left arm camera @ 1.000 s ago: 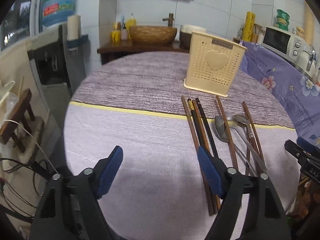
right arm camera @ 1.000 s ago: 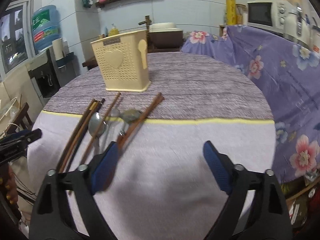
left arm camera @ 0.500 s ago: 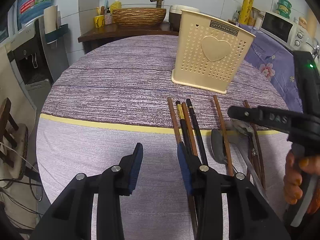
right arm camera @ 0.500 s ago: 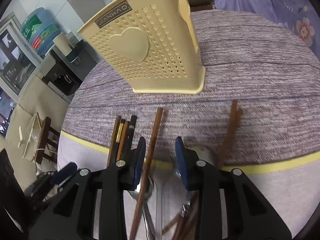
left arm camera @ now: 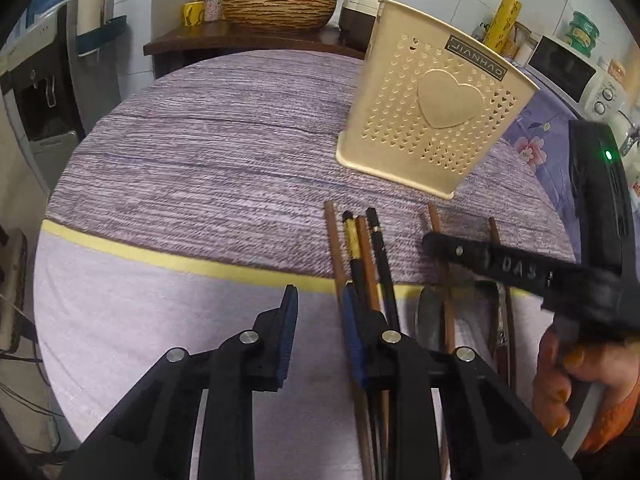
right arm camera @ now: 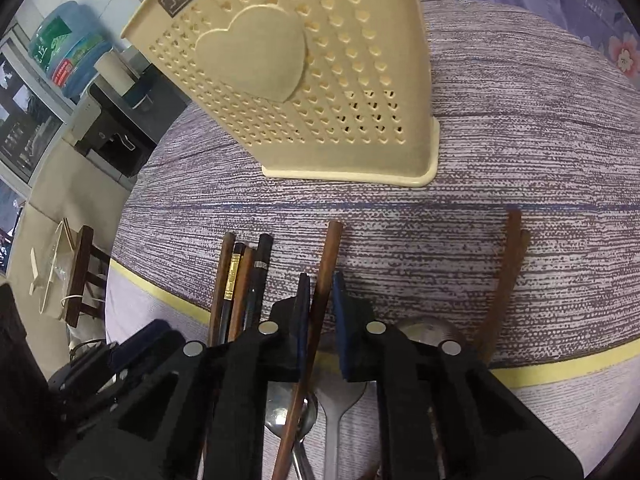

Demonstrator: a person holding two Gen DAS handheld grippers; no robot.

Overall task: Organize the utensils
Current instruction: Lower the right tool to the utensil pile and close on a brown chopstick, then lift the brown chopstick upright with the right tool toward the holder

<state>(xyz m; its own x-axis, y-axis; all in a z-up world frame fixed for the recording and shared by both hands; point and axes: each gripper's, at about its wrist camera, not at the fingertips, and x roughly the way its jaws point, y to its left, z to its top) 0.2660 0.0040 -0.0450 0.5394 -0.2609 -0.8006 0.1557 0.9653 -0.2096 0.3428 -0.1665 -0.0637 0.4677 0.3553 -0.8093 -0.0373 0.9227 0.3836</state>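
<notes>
One brown wooden chopstick (right arm camera: 326, 280) is straddled by the right gripper (right arm camera: 320, 312), whose jaws are nearly closed around it, though firm contact cannot be confirmed. The left gripper (left arm camera: 318, 332) is held with its jaws apart beside a cluster of dark and brown chopsticks (left arm camera: 362, 248). A slip is judged likely if the thin stick is pinched off-centre, and the metal spoons (right arm camera: 292, 420) beneath may be dragged along. A perforated cream plastic utensil holder with a heart (right arm camera: 304, 80) is seen just beyond. A purple woven cloth with a yellow stripe (left arm camera: 192, 168) covers the round bench; a microwave (left arm camera: 568, 68) and a wicker basket (left arm camera: 276, 10) are visible behind.
</notes>
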